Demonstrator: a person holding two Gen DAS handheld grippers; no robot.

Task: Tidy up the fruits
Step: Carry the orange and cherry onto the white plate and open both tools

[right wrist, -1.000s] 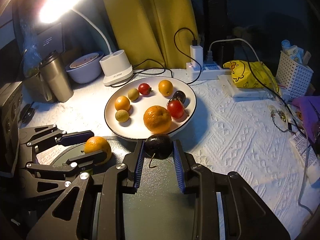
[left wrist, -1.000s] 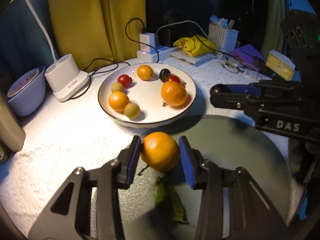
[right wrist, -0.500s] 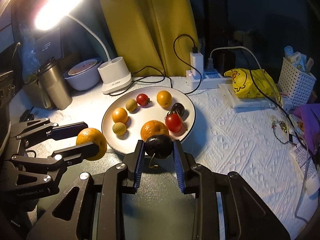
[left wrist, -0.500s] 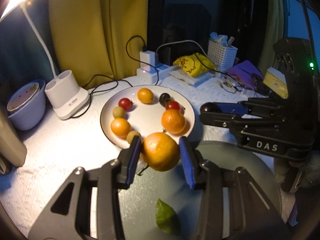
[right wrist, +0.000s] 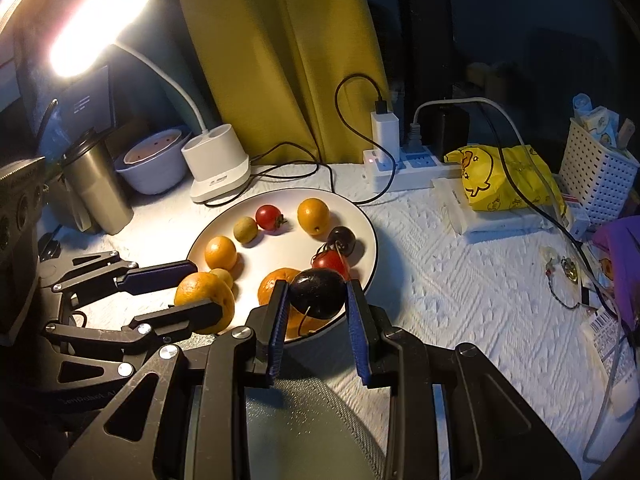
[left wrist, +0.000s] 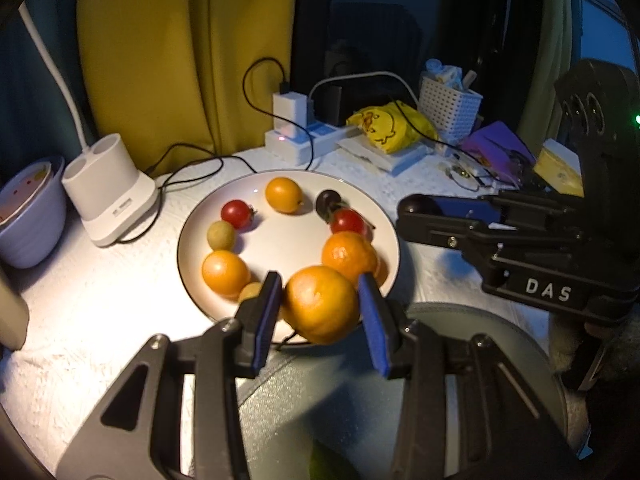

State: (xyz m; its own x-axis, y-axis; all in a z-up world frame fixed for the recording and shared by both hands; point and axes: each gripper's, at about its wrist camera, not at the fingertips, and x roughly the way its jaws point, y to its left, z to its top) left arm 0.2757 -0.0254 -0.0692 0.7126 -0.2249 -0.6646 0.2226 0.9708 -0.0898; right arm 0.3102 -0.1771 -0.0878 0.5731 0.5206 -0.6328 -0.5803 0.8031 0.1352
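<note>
A mustard-yellow fabric curtain point(right wrist: 280, 60) hangs behind a table under a white embossed cloth point(right wrist: 460, 300). A lit white gooseneck desk lamp point(right wrist: 100, 12) brightens its left side; beyond is dark.

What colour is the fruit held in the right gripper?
Dark purple, nearly black. The fruit in the right gripper shows best in the right wrist view.
</note>
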